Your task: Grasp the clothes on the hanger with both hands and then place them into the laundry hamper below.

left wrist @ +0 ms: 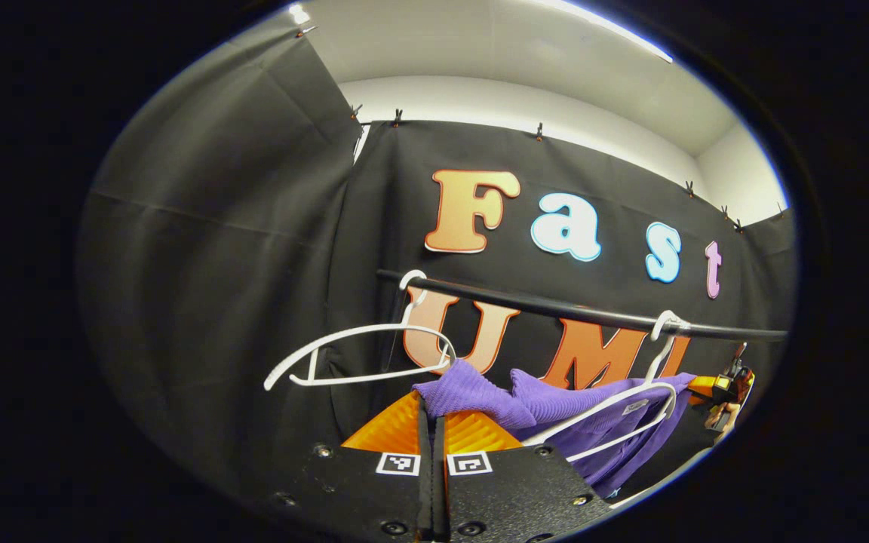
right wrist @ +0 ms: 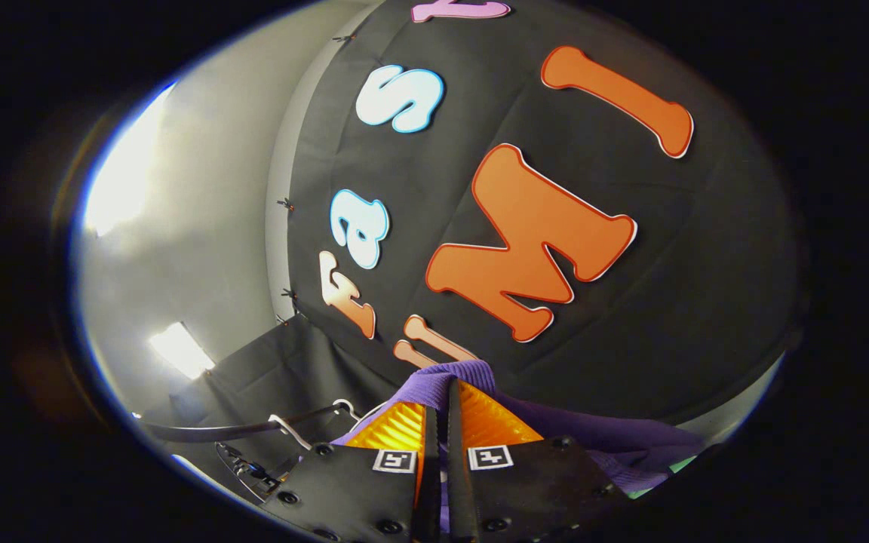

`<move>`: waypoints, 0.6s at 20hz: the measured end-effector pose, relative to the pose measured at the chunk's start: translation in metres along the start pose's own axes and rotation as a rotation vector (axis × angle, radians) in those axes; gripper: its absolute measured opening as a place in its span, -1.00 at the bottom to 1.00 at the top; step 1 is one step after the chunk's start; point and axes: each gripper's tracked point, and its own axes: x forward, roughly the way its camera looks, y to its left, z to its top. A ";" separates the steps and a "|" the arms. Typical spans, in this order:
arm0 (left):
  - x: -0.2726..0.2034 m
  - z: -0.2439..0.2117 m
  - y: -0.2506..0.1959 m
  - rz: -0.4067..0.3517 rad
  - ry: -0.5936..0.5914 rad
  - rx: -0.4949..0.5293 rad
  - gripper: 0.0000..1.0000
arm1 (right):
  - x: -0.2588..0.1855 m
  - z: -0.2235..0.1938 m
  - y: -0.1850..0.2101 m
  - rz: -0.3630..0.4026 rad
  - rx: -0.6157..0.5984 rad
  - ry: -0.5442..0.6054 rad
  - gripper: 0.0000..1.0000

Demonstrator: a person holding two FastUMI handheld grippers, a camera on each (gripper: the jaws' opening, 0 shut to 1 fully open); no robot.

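Note:
A purple knit garment [left wrist: 548, 407] hangs partly off a white hanger [left wrist: 631, 400] on the black rail [left wrist: 570, 309]. My left gripper [left wrist: 432, 411] is shut on a bunched fold of the garment's left end, pulling it away from the hanger. In the right gripper view, my right gripper [right wrist: 438, 411] is shut on another fold of the purple garment [right wrist: 593, 437], which drapes off to the right below it. The right gripper [left wrist: 725, 388] and the hand holding it show at the far right of the left gripper view.
An empty white hanger [left wrist: 359, 354] hangs on the rail to the left of the garment. The rail [right wrist: 238, 431] and a hanger hook [right wrist: 344, 407] show low left in the right gripper view. Black cloth walls close the booth behind and to the left.

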 end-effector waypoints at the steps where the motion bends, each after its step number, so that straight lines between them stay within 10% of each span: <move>1: 0.001 -0.005 0.001 0.001 0.005 -0.017 -1.00 | 0.002 -0.001 -0.007 -0.012 0.008 0.000 -0.76; 12: -0.009 -0.086 0.034 0.067 0.150 -0.066 -1.00 | 0.003 -0.056 -0.085 -0.178 0.006 0.086 -0.75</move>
